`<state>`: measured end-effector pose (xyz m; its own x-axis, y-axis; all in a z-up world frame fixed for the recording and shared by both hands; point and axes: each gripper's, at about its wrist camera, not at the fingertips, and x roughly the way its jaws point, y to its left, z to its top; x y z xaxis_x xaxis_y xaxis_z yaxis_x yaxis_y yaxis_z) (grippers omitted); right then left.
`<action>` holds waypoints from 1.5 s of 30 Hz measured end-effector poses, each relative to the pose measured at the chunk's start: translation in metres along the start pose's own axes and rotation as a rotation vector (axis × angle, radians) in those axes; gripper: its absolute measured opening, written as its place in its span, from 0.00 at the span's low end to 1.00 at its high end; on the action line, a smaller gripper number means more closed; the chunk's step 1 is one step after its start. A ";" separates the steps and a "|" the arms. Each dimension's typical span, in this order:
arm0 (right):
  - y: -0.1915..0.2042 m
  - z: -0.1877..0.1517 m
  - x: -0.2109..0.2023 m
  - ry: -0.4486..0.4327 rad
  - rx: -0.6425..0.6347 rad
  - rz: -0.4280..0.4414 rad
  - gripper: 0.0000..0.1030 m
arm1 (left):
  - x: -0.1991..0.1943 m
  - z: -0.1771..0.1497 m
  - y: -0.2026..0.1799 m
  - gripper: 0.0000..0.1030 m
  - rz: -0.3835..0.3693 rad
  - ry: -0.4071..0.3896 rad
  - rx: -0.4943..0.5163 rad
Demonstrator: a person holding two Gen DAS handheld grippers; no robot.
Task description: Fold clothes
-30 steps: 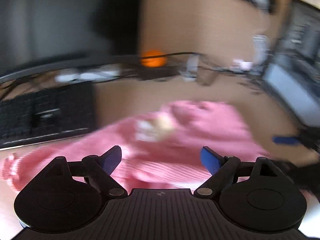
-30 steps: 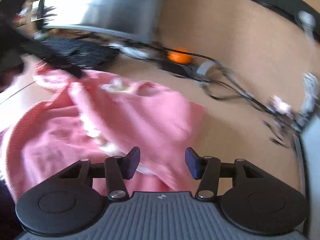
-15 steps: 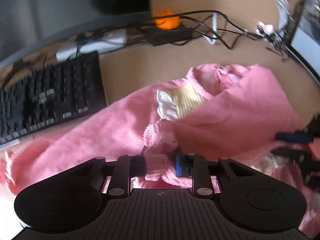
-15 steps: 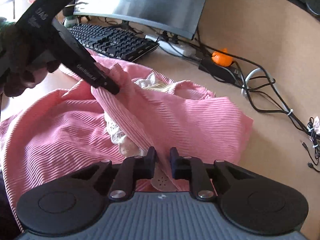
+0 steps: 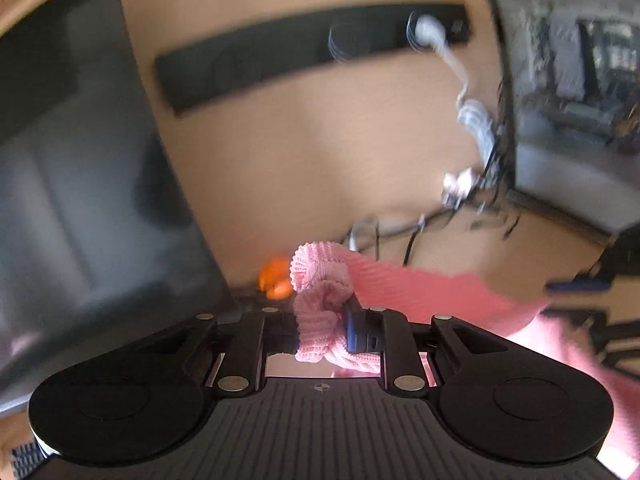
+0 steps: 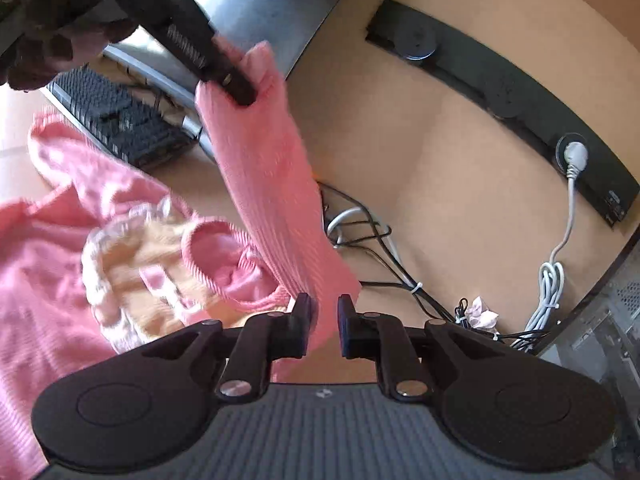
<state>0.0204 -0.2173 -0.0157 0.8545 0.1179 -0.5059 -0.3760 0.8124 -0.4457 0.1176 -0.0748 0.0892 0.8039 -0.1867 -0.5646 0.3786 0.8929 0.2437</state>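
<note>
A pink ribbed knit garment (image 6: pixel 60 264) with a yellow lining and white lace trim lies bunched on the tan desk. Its sleeve (image 6: pixel 272 184) is lifted and stretched between both grippers. My left gripper (image 5: pixel 322 332) is shut on the bunched cuff (image 5: pixel 320 300), raised above the desk; in the right wrist view that left gripper (image 6: pixel 236 88) shows at the upper left with a person's hand behind it. My right gripper (image 6: pixel 323 320) is shut on the sleeve's lower part near the shoulder. In the left wrist view the pink sleeve (image 5: pixel 440 292) runs off to the right.
A black keyboard (image 6: pixel 116 120) and a monitor (image 6: pixel 260 0) stand at the back left. Cables (image 6: pixel 384 264) and an orange object (image 5: pixel 274 280) lie along the back wall. A black socket strip (image 6: pixel 500 84) runs on the wall. A computer case (image 6: pixel 608 320) stands at the right.
Both grippers have risen from the desk with the sleeve pinched, pulling it taut. The left one went up much higher, so its view now faces the wall instead of the garment.
</note>
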 end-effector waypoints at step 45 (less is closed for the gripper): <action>0.251 0.141 0.112 0.087 -0.049 0.595 0.27 | -0.015 -0.221 0.223 0.82 0.204 0.270 -0.729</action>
<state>0.0721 0.0802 -0.0805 0.4610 0.4954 -0.7362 -0.7982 0.5941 -0.1000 0.0889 0.2177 -0.0222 0.6511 0.0309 -0.7583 -0.2330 0.9591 -0.1610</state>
